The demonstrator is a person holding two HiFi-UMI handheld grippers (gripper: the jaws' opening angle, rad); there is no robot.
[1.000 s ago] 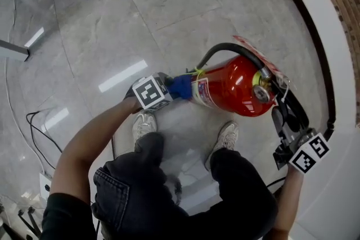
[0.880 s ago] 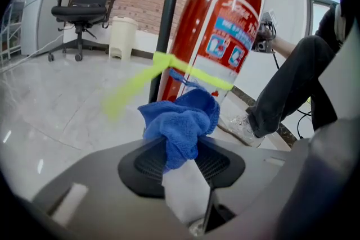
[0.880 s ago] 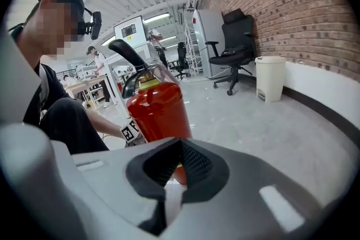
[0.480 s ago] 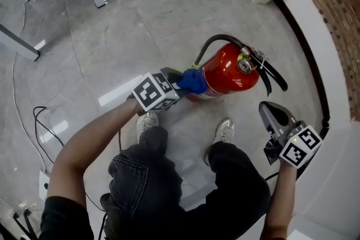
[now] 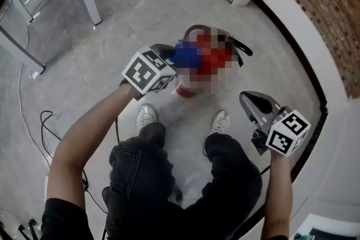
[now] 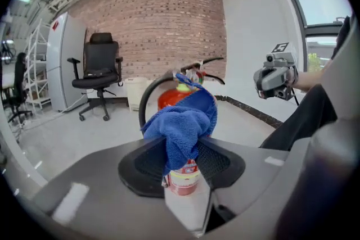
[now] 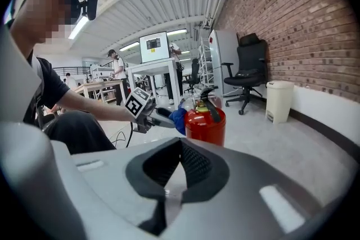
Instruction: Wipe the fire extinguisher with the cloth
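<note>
Fire extinguisher (image 7: 205, 122) is standing upright on the floor (image 7: 306, 146) near the brick wall (image 7: 315, 31), the left tool (image 6: 181, 155) is gripping the blue cloth (image 6: 183, 125) against its upper side, and the right tool (image 7: 171, 172) is hovering closed, empty, apart from it.

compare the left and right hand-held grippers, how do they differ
Grip: the left hand-held gripper is clamped on the blue cloth; the right hand-held gripper is shut on nothing. Place: the left holds the cloth by the fire extinguisher; the right stands apart from it. Shared: each bears a marker cube.
</note>
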